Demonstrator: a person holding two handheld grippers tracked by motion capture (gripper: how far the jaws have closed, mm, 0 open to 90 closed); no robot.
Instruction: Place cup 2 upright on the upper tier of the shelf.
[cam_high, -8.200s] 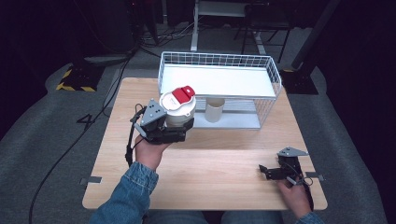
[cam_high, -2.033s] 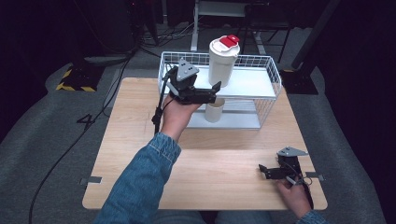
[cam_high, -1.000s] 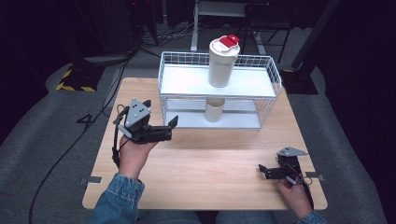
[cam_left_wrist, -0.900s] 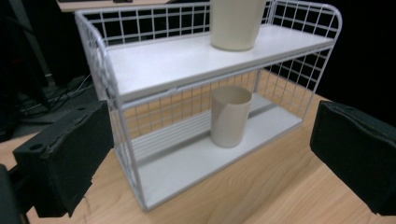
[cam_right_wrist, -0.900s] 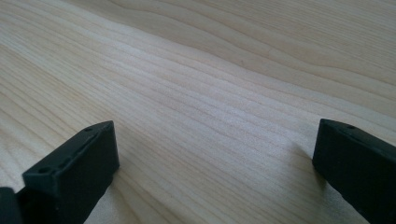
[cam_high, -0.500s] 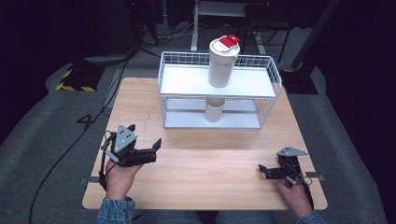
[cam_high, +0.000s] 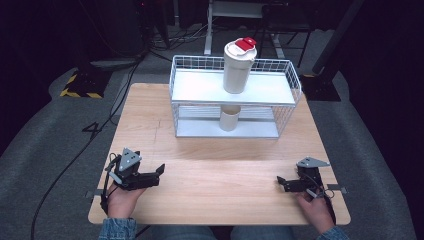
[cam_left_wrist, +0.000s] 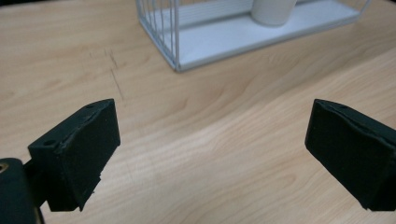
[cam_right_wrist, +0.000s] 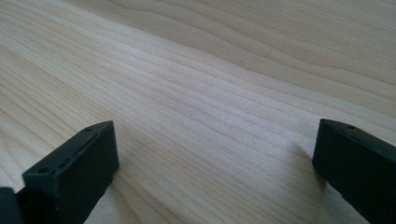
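Counting gives two grippers, two cups and one wire rack on one wooden counter (cam_high: 220, 180). The left gripper (cam_high: 159, 173) lies low over the near left part of the counter, held in the person's left hand (cam_high: 120, 197), and its two black jaws stand wide apart with nothing but bare wood between them, as the left gripper view (cam_left_wrist: 210, 154) shows. The right gripper (cam_high: 281, 184) sits near the near right corner in the person's right hand (cam_high: 315, 210); its two jaws also stand wide apart over bare wood grain in the right gripper view (cam_right_wrist: 215, 168). Each gripper carries one grey three-cornered plate on top.

Well apart from both grippers, at the far side of the counter, stands the white wire rack (cam_high: 200, 90), which has two levels. On its upper shelf stands one tall white tumbler (cam_high: 238, 67), upright, capped by one white lid with a red flap. On the lower shelf, almost straight below the tumbler, stands one shorter white cup (cam_high: 230, 119), upright and without a lid. The left gripper view catches a corner of the rack (cam_left_wrist: 173, 42) and the base of that lower cup (cam_left_wrist: 273, 11). One dark pencil-like scratch marks the wood just beside the rack's near left corner.
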